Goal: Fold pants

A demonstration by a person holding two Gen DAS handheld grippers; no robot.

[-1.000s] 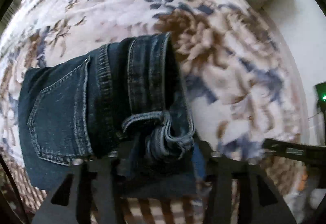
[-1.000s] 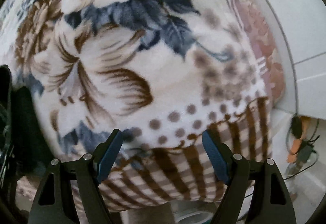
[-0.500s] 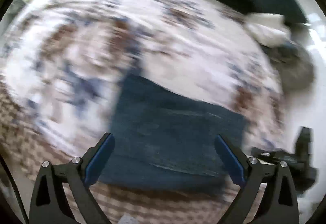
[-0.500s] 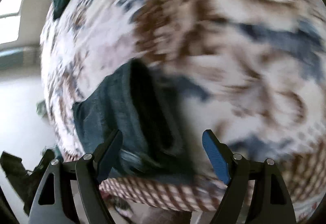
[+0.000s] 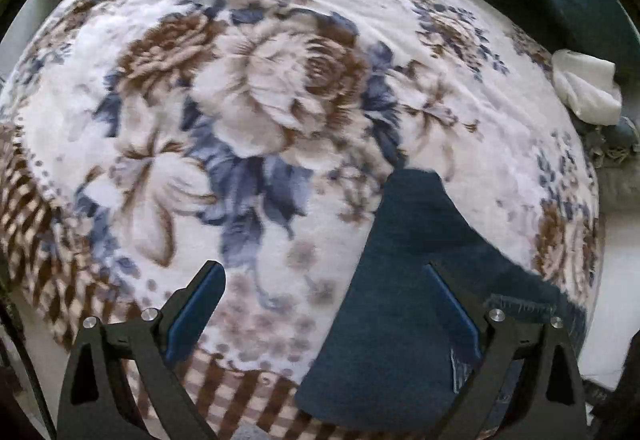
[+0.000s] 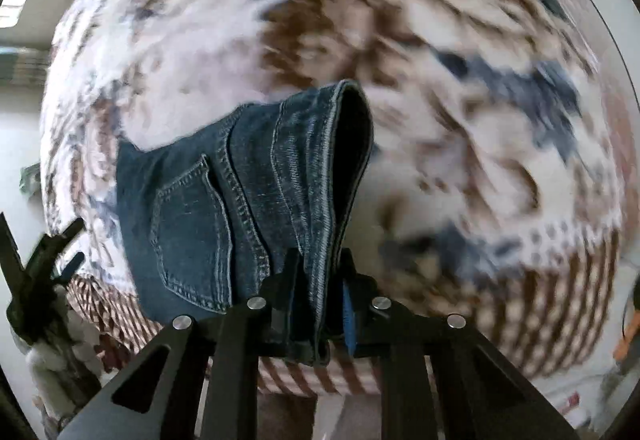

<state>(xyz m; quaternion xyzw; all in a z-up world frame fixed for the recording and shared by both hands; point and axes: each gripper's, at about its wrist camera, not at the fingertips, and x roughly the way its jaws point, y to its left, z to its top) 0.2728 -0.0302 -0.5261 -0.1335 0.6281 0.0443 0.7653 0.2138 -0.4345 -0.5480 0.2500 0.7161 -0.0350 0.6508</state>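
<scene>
Left wrist view: my left gripper (image 5: 326,310) gapes wide, holding nothing; the dark blue denim pants (image 5: 404,280) lie at four o'clock on the floral fleece blanket (image 5: 280,100). Right wrist view: my right gripper (image 6: 318,300) is closing, pinching the pants' folded edge (pocket at nine o'clock).

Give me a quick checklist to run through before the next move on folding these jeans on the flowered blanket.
1. Right hand-held gripper on the jeans: ok, jaws closing with a denim fold between them.
2. Left hand-held gripper free: ok, jaws wide apart with only the blanket between them.
3. Jeans fully on the blanket: cannot tell, lower edge is hidden.
4. Fold neat: not ok, one denim edge gapes open.
5. White cloth away from the jeans: ok.
</scene>
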